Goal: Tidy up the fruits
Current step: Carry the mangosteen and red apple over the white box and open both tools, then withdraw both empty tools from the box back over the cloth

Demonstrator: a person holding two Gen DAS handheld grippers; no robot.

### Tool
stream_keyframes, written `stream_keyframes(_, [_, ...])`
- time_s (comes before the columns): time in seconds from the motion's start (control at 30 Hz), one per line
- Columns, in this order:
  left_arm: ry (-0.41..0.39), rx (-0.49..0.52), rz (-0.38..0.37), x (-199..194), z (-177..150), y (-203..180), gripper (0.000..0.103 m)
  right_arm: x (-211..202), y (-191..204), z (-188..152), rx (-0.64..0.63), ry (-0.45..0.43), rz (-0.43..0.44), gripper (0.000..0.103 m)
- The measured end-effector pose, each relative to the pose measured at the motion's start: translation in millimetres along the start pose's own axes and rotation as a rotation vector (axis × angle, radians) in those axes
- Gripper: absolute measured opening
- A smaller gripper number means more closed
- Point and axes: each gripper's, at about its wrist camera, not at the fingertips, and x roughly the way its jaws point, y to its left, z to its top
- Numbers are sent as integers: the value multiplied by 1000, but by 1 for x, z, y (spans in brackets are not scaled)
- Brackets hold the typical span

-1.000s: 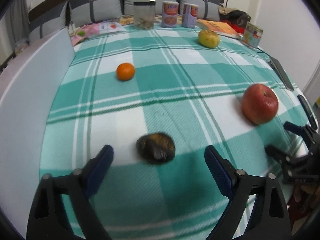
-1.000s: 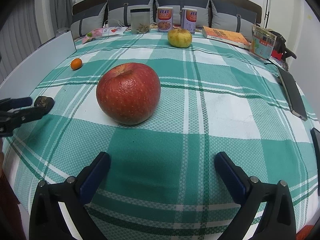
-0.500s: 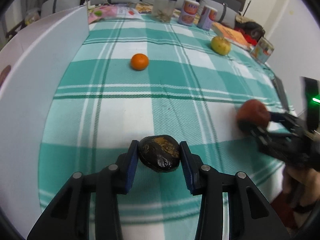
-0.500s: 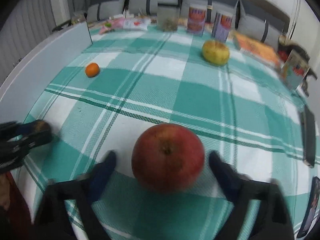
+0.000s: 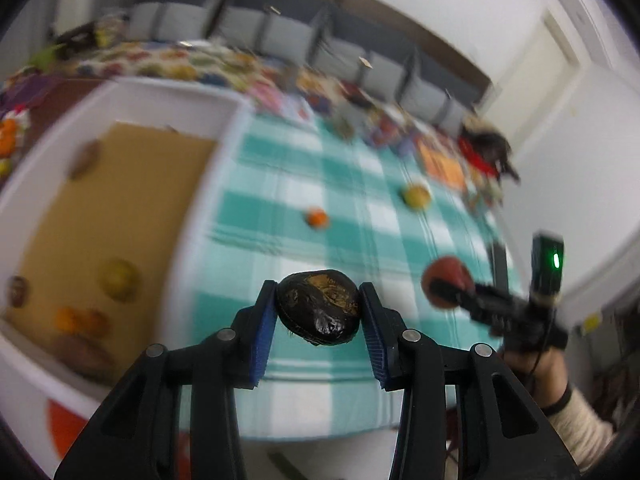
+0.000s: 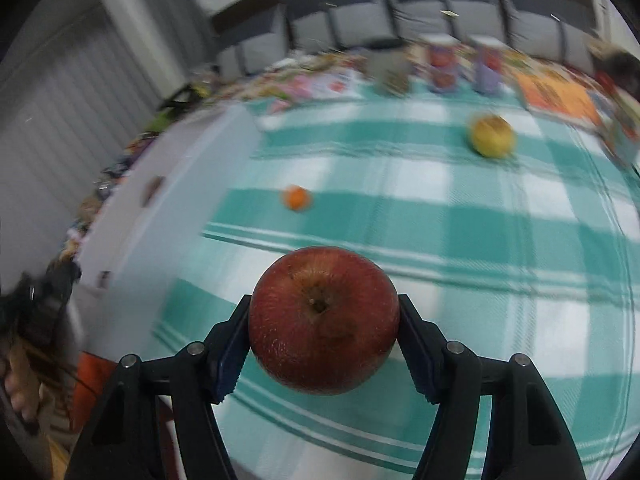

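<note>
My left gripper (image 5: 319, 307) is shut on a dark wrinkled fruit (image 5: 319, 307) and holds it in the air above the green checked tablecloth (image 5: 352, 208). To its left a white box (image 5: 192, 208) with a brown floor holds several fruits. My right gripper (image 6: 323, 320) is shut on a red apple (image 6: 323, 320), also lifted off the cloth; the same apple (image 5: 446, 285) shows at the right of the left wrist view. A small orange (image 6: 297, 197) and a yellow apple (image 6: 491, 136) lie on the cloth further back.
Cans and a jar (image 6: 442, 68) stand at the far edge of the table beside an orange book (image 6: 556, 96). Grey cushions (image 6: 360, 28) line the back wall. The white box wall (image 6: 160, 216) runs along the table's left side. A hand and sleeve (image 5: 560, 392) hold the right gripper.
Both grippers closed on their fruits and rose from the cloth. The left one swung toward the white box, whose inside now shows.
</note>
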Motion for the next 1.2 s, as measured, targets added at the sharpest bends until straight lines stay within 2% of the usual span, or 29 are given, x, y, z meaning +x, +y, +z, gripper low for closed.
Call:
stream_keyframes(0.03, [-17, -16, 11, -7, 7, 10, 42, 2, 17, 8, -20, -2, 26, 67])
stream_keyframes(0.13, [-45, -51, 138, -12, 36, 59, 42, 17, 83, 36, -95, 6, 133, 67])
stream_keyframes(0.23, [6, -128, 229, 15, 49, 108, 42, 42, 141, 59, -184, 17, 174, 68])
stream_keyframes(0.3, [62, -194, 300, 41, 51, 144, 42, 73, 186, 75, -252, 41, 191, 68])
stream_keyframes(0.4, [129, -261, 361, 68, 44, 177, 42, 117, 229, 86, -319, 80, 182, 68])
stream_keyframes(0.53, [172, -331, 391, 78, 33, 204, 42, 178, 263, 87, -398, 157, 114, 68])
stream_keyframes(0.67, [198, -364, 420, 79, 21, 216, 43, 215, 263, 80, -417, 224, 61, 68])
stream_keyframes(0.73, [195, -362, 431, 77, 17, 216, 52, 224, 262, 78, -423, 241, 48, 69])
stream_keyframes(0.8, [184, -363, 451, 75, 13, 215, 70, 221, 260, 79, -429, 224, 56, 70])
stream_keyframes(0.83, [171, -365, 464, 72, 12, 214, 73, 217, 259, 80, -427, 209, 60, 76])
stream_keyframes(0.93, [90, -356, 477, 53, 12, 204, 74, 188, 251, 88, -413, 132, 79, 92])
stream_keyframes(1.03, [-10, -303, 483, 34, 17, 175, 80, 145, 226, 90, -381, 34, 76, 97])
stream_keyframes(1.1, [-77, -247, 451, 23, 15, 140, 82, 111, 193, 83, -347, -36, 53, 103])
stream_keyframes(1.2, [-118, -173, 370, 21, 9, 94, 84, 66, 126, 51, -306, -105, -23, 103])
